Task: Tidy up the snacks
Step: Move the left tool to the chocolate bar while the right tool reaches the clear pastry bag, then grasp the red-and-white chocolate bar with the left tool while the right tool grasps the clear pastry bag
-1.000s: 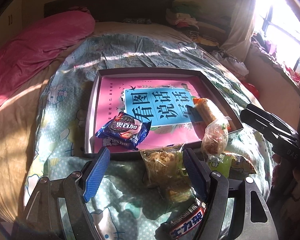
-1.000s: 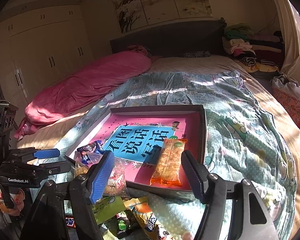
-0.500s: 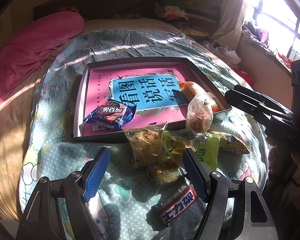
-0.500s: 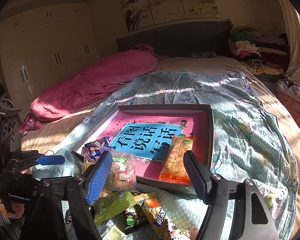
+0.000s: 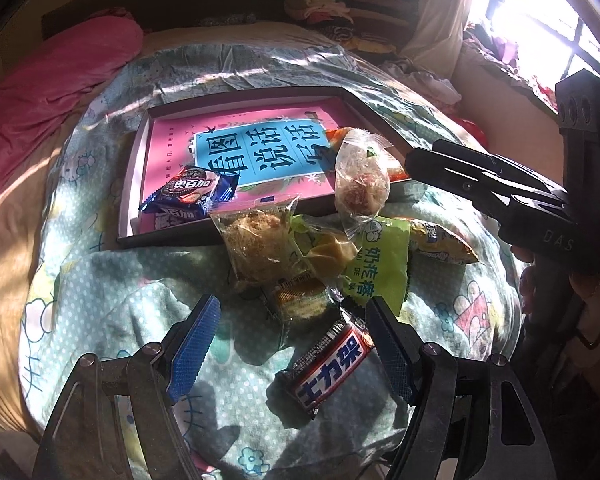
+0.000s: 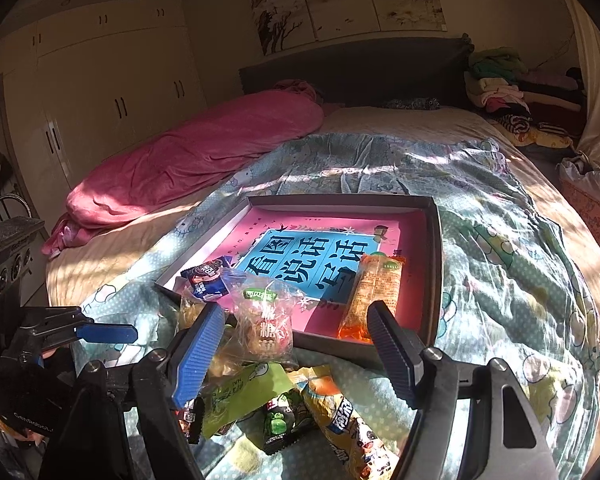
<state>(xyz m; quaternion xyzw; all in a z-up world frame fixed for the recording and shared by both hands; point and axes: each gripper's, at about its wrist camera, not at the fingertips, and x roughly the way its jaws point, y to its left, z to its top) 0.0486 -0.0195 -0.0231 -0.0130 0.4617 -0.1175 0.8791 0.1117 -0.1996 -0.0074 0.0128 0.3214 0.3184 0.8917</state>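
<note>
Both tools are seen spread with nothing between the pads. The left gripper (image 5: pixel 292 344) hangs above the loose snack pile on the quilt (image 5: pixel 112 280), just in front of the tray's near edge. The right gripper (image 6: pixel 296 348) points toward the tray's near right corner; its jaws have just been opening, and no item is between them.

Task items: a blue cookie pack (image 5: pixel 190 194) lies inside the shallow box tray (image 5: pixel 236 98) at its near left corner. An orange-wrapped bar (image 6: pixel 374 294) lies inside near the right wall. The remainder sits outside on the quilt: a clear-bagged floss cake (image 5: pixel 258 246), a round clear-wrapped sweet (image 5: pixel 360 184) propped against the tray's near edge, a green candy pack (image 5: pixel 380 264), a small wrapped cake (image 5: pixel 300 298) and a red-and-blue chocolate bar (image 5: pixel 332 368).

Risks, as judged:
- The pile is overlapped, so two wrappers may be pinched at once.
- The slick film may slip from the pads.
- The soft, creased quilt gives way, so pads may snag cloth.
- The two tools stand close over one pile, so a collision is possible.

View differences: the chocolate bar's label and the small cake are seen clearly only from the left wrist. The orange bar's full length, a yellow snack bag (image 6: pixel 348 428) and a dark green-printed packet (image 6: pixel 280 424) are shown better from the right wrist.
</note>
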